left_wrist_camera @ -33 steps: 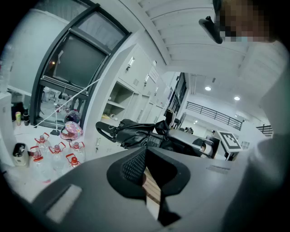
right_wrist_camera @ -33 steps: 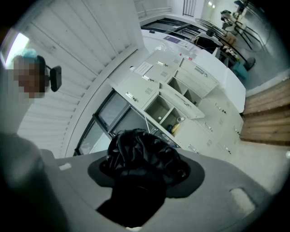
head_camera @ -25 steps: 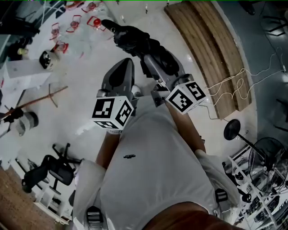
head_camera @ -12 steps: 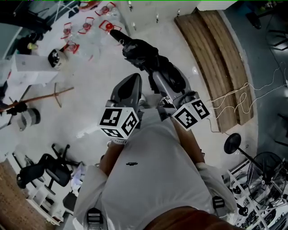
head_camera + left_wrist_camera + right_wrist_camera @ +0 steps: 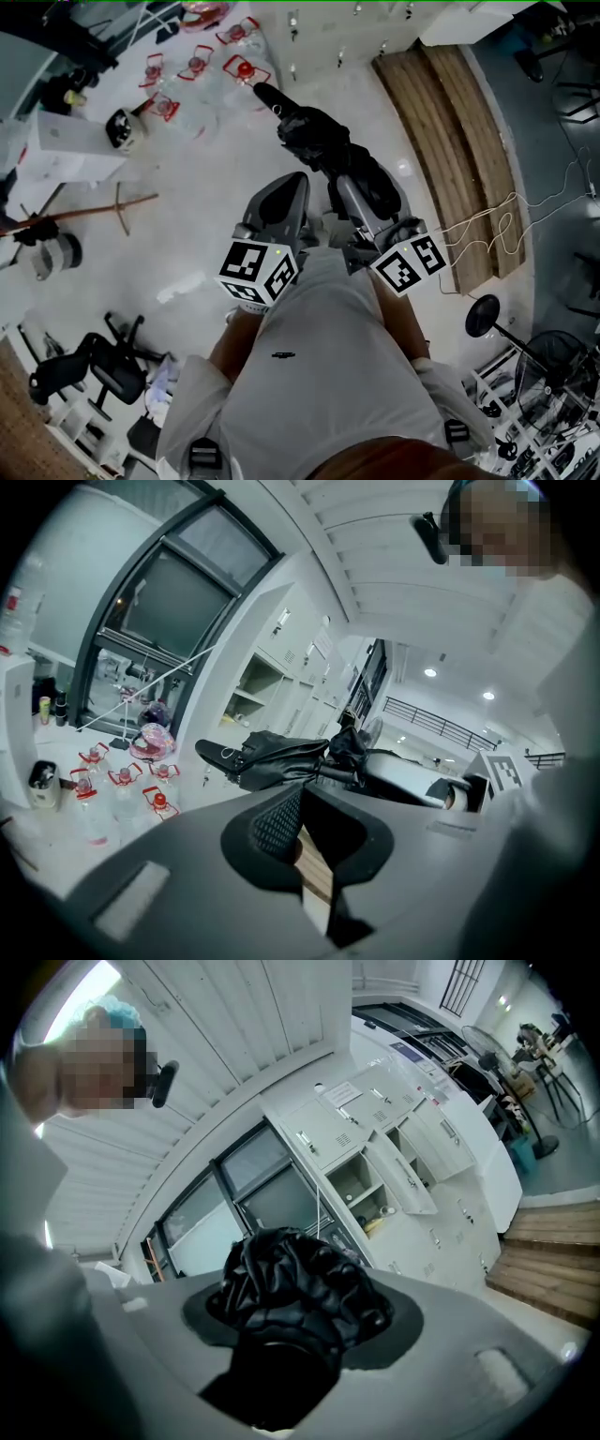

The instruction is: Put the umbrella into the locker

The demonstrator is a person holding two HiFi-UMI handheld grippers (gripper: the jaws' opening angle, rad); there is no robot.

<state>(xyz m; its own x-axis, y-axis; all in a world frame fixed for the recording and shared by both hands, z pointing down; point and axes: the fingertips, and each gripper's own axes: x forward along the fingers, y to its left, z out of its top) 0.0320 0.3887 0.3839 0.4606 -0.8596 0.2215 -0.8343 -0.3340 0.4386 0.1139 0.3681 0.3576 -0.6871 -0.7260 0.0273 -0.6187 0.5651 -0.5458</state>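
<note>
Lockers are sliding closer at the far side as the person is walking toward them. The black umbrella is pointing at them, with the right claw gripping it tight. The left claw is hanging open and empty just left of it.

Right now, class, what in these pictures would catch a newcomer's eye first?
A folded black umbrella, clamped in the fingers of the right gripper, juts forward at the head view's centre. Ahead stand white lockers with open compartments, and red-capped water bottles dot the floor at upper left.
</note>
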